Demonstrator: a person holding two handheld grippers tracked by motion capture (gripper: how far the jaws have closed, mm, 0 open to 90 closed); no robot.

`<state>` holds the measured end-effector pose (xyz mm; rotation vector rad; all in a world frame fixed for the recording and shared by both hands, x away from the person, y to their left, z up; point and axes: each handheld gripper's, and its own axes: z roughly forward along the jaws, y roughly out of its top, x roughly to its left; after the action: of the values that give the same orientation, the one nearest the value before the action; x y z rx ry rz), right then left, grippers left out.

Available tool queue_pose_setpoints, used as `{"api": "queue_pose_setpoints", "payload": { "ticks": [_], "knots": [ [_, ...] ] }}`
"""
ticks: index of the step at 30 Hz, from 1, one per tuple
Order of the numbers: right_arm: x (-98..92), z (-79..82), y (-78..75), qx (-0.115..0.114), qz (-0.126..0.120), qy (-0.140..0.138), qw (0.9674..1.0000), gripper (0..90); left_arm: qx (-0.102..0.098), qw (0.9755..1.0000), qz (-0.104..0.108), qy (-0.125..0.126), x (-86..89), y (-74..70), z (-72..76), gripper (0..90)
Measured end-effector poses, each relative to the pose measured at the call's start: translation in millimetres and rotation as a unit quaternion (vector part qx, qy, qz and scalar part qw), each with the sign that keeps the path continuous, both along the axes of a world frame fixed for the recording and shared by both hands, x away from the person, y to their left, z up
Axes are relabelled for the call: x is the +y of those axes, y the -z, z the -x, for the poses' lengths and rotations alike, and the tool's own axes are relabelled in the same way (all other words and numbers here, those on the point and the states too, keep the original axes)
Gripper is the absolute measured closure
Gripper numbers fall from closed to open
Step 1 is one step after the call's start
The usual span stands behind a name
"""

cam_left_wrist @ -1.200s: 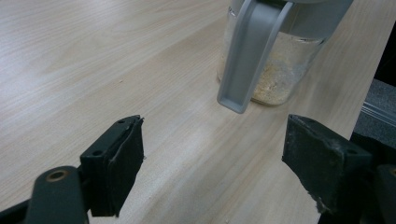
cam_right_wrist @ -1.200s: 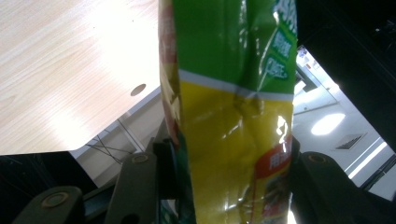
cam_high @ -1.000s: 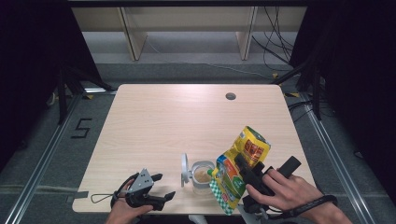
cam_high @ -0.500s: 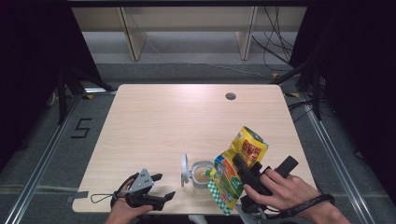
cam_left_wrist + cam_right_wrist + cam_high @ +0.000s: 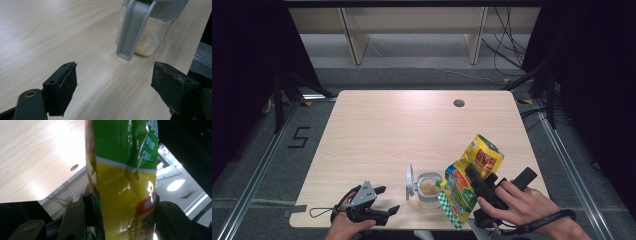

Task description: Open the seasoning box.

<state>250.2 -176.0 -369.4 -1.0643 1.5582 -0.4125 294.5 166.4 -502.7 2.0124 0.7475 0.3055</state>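
A clear jar (image 5: 429, 188) holding tan grains stands near the table's front edge, its grey hinged lid (image 5: 410, 181) flipped open to the left. My right gripper (image 5: 478, 186) is shut on a yellow and green bag (image 5: 468, 176), held tilted with one low corner at the jar's mouth. In the right gripper view the bag (image 5: 125, 182) stands between the two jaws of the right gripper (image 5: 122, 207), which press its sides. My left gripper (image 5: 387, 200) rests open on the table left of the jar. In the left gripper view the jar (image 5: 150, 37) and lid (image 5: 132, 27) lie beyond the open left gripper (image 5: 115, 85).
The light wooden table (image 5: 402, 130) has a round cable hole (image 5: 458, 103) at the back right. Its front edge runs close under both hands. Shelf legs and cables stand on the floor behind it.
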Motion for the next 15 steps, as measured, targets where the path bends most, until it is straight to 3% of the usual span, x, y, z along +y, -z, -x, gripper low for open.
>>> {"api": "queue_pose_setpoints", "payload": {
  "ticks": [2, 4, 9, 10, 15],
  "knots": [
    [-0.2, 1.5, 1.0, 0.003, -0.001, -0.001, 1.0000, 59.4, -0.002, 1.0000, 0.002, -0.002, 0.0, 0.1, 0.2, 20.1],
    [0.1, 2.2, 1.9, 0.005, -0.002, -0.001, 1.0000, 59.5, 0.009, 0.9998, 0.016, -0.008, -1.0, 0.8, 1.1, 20.0],
    [1.4, 2.2, 4.1, 0.008, -0.009, -0.002, 0.9999, 59.5, 0.000, 1.0000, 0.003, -0.002, 0.0, 0.1, 0.5, 20.1],
    [1.9, 1.8, 4.0, 0.009, -0.009, -0.002, 0.9999, 59.5, 0.006, 0.9999, 0.011, -0.007, -0.8, 0.9, 1.1, 20.0],
    [4.3, 1.4, 3.4, 0.007, -0.013, -0.008, 0.9999, 59.6, 0.007, 0.9998, 0.015, -0.007, -0.8, 0.6, 1.2, 20.1]
  ]
}}
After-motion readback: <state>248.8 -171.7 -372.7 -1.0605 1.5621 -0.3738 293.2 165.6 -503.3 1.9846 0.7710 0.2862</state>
